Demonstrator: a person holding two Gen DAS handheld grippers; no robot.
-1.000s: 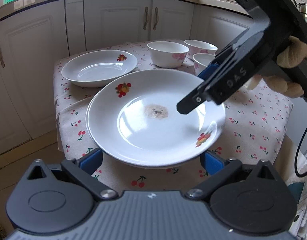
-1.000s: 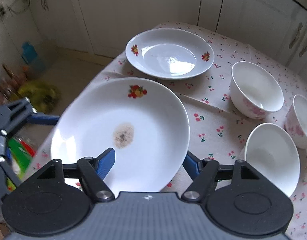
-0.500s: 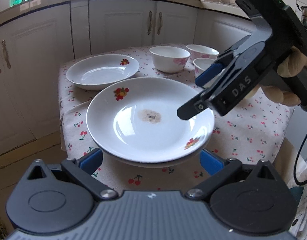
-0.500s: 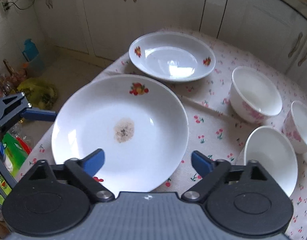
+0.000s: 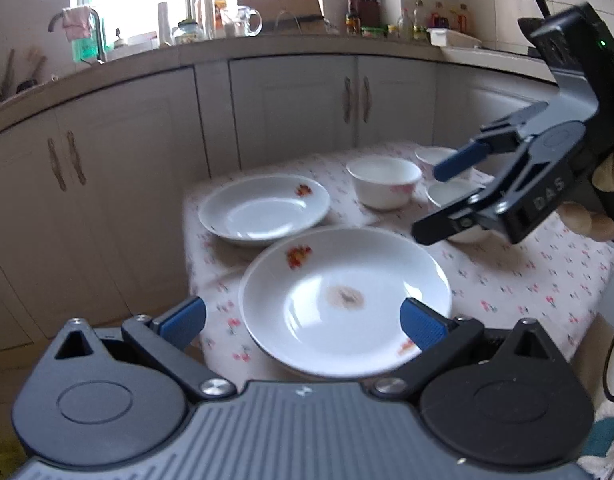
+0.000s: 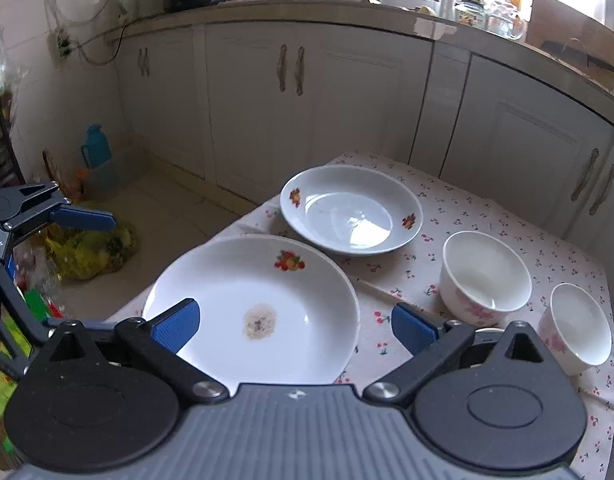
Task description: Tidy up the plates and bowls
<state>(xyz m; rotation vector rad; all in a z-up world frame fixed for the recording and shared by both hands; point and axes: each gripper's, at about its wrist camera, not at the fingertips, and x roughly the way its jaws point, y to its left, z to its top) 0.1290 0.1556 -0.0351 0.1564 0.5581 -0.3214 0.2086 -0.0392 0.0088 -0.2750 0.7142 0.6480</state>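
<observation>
A large white plate with fruit prints and a brown stain lies on the near corner of the cherry-print table. A second fruit-print plate lies behind it. White bowls with pink flowers stand to the right. My left gripper is open and empty, above the stained plate's near rim. My right gripper is open and empty, above the same plate; it also shows in the left wrist view, raised over the bowls.
Grey kitchen cabinets and a cluttered counter run behind the table. On the floor to the left are a yellow bag and a blue bottle. The left gripper shows at the left edge of the right wrist view.
Both grippers have pulled back and up from the stained plate, both cameras tilting up to show the counter. The plate rests on the table. Both jaws stay open.
</observation>
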